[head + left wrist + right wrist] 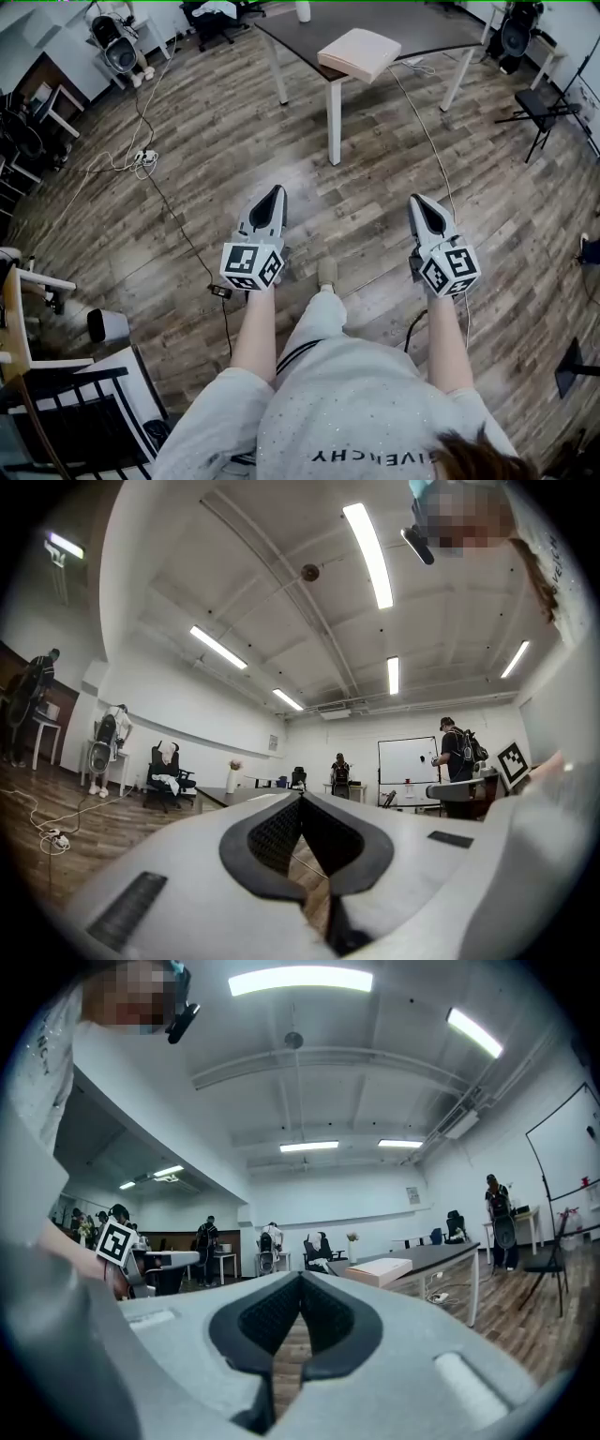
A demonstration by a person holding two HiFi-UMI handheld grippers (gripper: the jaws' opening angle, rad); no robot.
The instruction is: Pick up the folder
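Note:
The folder is a pale peach, thick flat pack lying on the near corner of a dark table, far ahead of both grippers. In the right gripper view the folder shows to the right of the jaws on that table. My left gripper and right gripper are held out level over the wooden floor, side by side and well short of the table. Both have their jaws together at the tips with nothing between them, as seen at the left gripper and the right gripper.
The table's white legs stand between me and the folder. Cables trail across the floor at left. A black chair is at lower left, a black stand at right. Several people and a whiteboard are far off.

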